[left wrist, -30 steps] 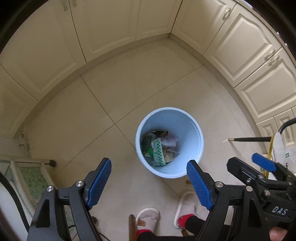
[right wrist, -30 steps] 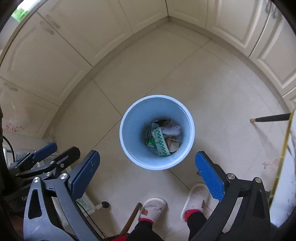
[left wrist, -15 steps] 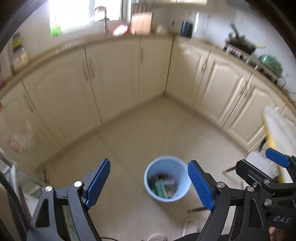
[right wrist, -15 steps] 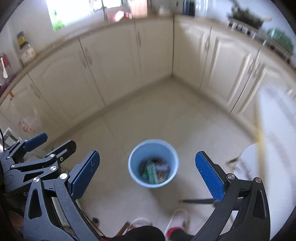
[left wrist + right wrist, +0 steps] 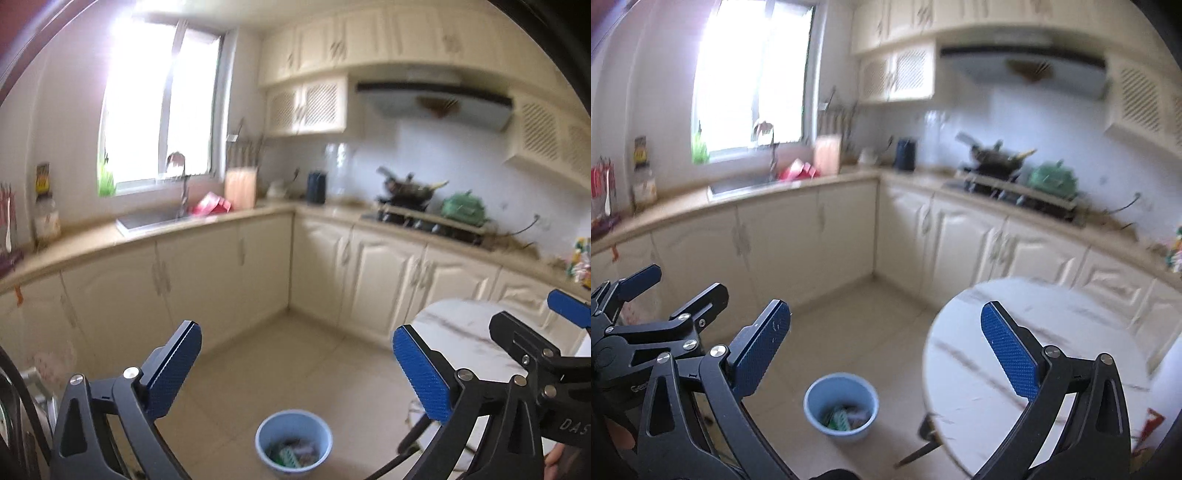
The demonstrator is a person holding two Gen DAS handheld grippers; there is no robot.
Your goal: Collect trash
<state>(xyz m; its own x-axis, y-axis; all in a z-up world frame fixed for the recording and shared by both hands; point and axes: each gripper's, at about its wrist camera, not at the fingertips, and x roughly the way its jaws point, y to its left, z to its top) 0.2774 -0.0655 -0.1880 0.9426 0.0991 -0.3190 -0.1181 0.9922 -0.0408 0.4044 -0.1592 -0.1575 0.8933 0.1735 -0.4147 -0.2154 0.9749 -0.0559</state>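
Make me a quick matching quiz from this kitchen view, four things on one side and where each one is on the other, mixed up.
Things:
1. blue bin
2. wok
3. tap
4. round marble table

Places:
A. under the window, over the sink
B. on the floor tiles
C. on the stove
D. right of the bin, in front of the cabinets

Pairs: 1-B, 2-C, 3-A, 4-D

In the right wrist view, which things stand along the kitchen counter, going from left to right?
Sink → red packet → knife block → dark kettle → wok on the stove → green pot.
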